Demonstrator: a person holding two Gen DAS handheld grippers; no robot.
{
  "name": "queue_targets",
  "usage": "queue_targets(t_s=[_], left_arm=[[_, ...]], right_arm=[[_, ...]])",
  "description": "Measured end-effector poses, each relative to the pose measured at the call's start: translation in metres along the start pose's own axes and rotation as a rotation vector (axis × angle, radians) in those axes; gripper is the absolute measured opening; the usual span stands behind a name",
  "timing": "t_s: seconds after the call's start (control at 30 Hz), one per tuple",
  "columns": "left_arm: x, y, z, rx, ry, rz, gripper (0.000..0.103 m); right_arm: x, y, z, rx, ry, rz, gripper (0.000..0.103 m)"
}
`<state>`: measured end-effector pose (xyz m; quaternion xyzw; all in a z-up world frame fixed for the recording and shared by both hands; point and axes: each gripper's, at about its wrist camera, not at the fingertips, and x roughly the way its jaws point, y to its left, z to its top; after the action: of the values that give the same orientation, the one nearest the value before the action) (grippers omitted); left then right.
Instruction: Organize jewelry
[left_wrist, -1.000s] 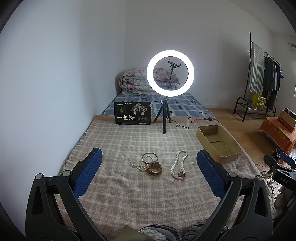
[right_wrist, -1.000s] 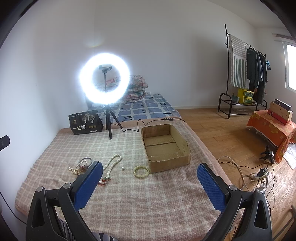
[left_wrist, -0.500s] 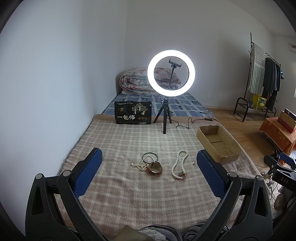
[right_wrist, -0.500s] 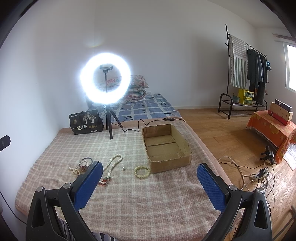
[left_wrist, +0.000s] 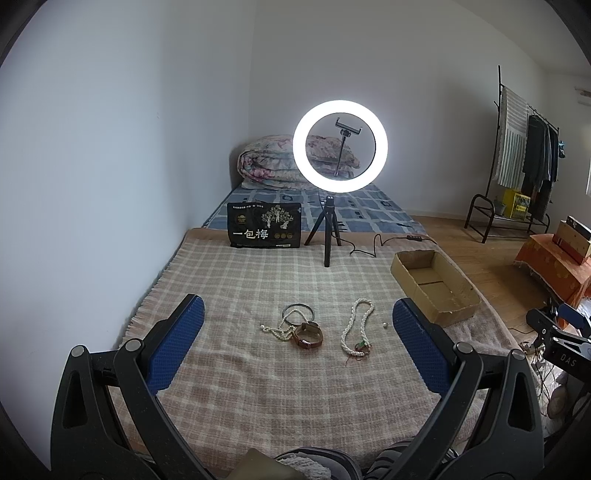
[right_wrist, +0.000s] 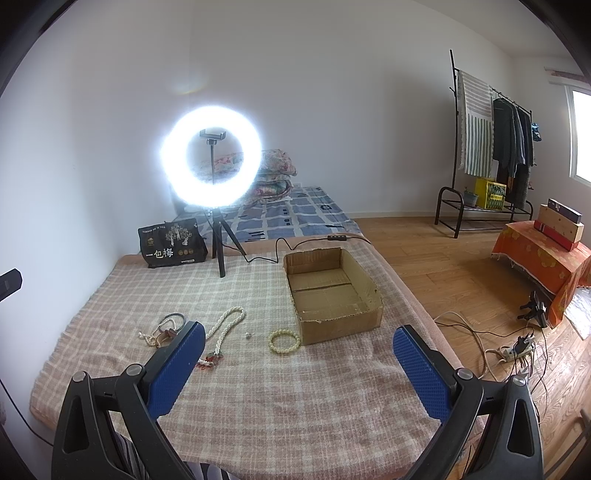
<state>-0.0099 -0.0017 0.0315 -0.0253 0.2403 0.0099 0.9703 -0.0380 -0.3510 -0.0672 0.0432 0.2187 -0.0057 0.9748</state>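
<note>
Jewelry lies on a checked blanket (left_wrist: 258, 369). A brown watch (left_wrist: 307, 335), a dark bangle (left_wrist: 298, 314) and a small pearl string (left_wrist: 275, 330) sit together. A long pearl necklace (left_wrist: 356, 325) lies to their right, with a small stud (left_wrist: 386, 325) beyond it. A pale green bead bracelet (right_wrist: 284, 340) lies beside an empty cardboard box (right_wrist: 332, 291). My left gripper (left_wrist: 295, 354) is open and empty, short of the watch. My right gripper (right_wrist: 295, 365) is open and empty, short of the bracelet.
A lit ring light on a tripod (left_wrist: 328, 236) and a black bag (left_wrist: 264, 230) stand at the blanket's far end, with a cable (right_wrist: 295, 243) running off. Folded quilts (left_wrist: 269, 162) lie behind. A clothes rack (right_wrist: 487, 147) and floor cables (right_wrist: 498, 347) are right.
Both views have shifted very slightly; the jewelry and box have not moved. Both grippers stay open.
</note>
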Motion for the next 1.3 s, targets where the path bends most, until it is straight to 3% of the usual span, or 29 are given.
queue_targets(t_s=[0.3, 0.6, 0.83, 1.03, 1.3], left_arm=[[0.01, 0.013, 0.015, -0.009, -0.033, 0.02, 0.103], [0.034, 0.033, 0.049, -0.006, -0.116, 0.096, 0.103], [0.059, 0.037, 0.069, 0.007, -0.137, 0.104, 0.103], [0.078, 0.032, 0.077, 0.007, -0.103, 0.041, 0.103], [0.11, 0.022, 0.077, -0.029, -0.05, -0.01, 0.103]], right_arm=[[0.002, 0.004, 0.008, -0.044, -0.026, -0.031, 0.103], [0.025, -0.001, 0.035, -0.071, -0.062, -0.07, 0.103], [0.04, 0.003, 0.058, -0.132, -0.103, -0.12, 0.103], [0.049, 0.006, 0.075, -0.16, -0.144, -0.145, 0.103], [0.064, 0.029, 0.087, -0.178, -0.183, -0.058, 0.103]])
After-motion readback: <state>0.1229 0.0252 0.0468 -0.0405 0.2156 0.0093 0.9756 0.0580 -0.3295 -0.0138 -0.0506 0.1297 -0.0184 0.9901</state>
